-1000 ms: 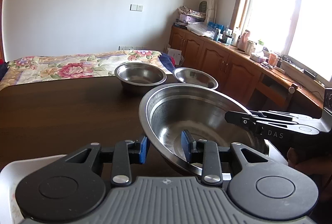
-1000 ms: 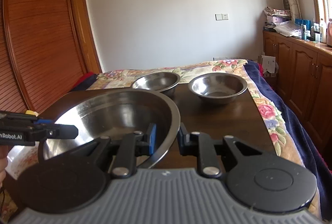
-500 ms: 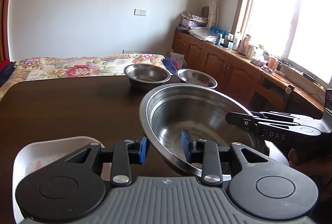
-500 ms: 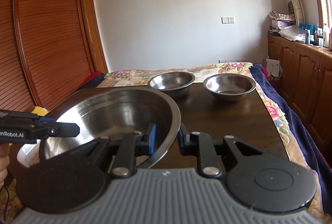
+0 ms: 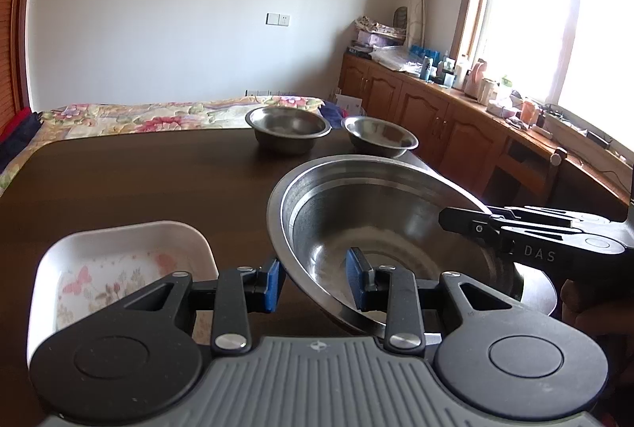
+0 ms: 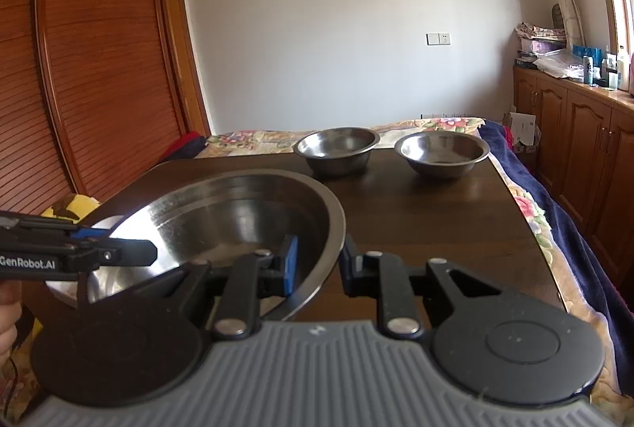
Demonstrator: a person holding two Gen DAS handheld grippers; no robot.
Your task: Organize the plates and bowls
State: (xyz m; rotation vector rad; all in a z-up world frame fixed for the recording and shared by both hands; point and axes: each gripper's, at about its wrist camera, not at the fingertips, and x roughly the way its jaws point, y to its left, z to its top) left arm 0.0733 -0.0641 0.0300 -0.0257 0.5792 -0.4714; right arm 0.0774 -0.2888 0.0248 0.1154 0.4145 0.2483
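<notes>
A large steel bowl (image 5: pixel 396 221) hangs tilted above the dark wooden table (image 5: pixel 138 181), held from two sides. My left gripper (image 5: pixel 313 282) is shut on its near rim, one blue pad inside and one outside. My right gripper (image 6: pixel 319 262) is shut on the opposite rim of the same bowl (image 6: pixel 237 213). Each view shows the other gripper's black fingers (image 5: pixel 467 221) at the far rim. Two smaller steel bowls (image 5: pixel 288 128) (image 5: pixel 379 136) stand side by side at the table's far edge. A white rectangular dish with a floral print (image 5: pixel 119 268) lies on the table, left of the big bowl.
Behind the table is a bed with a floral cover (image 5: pixel 138 116). Wooden cabinets (image 5: pixel 436 118) with bottles on top run under the window on the right. A slatted wooden door (image 6: pixel 79 70) fills the left. A person's hand (image 6: pixel 8 320) holds the left gripper.
Both grippers have risen with the large bowl still held between them. The white floral dish has come into the left wrist view beneath and to the left.
</notes>
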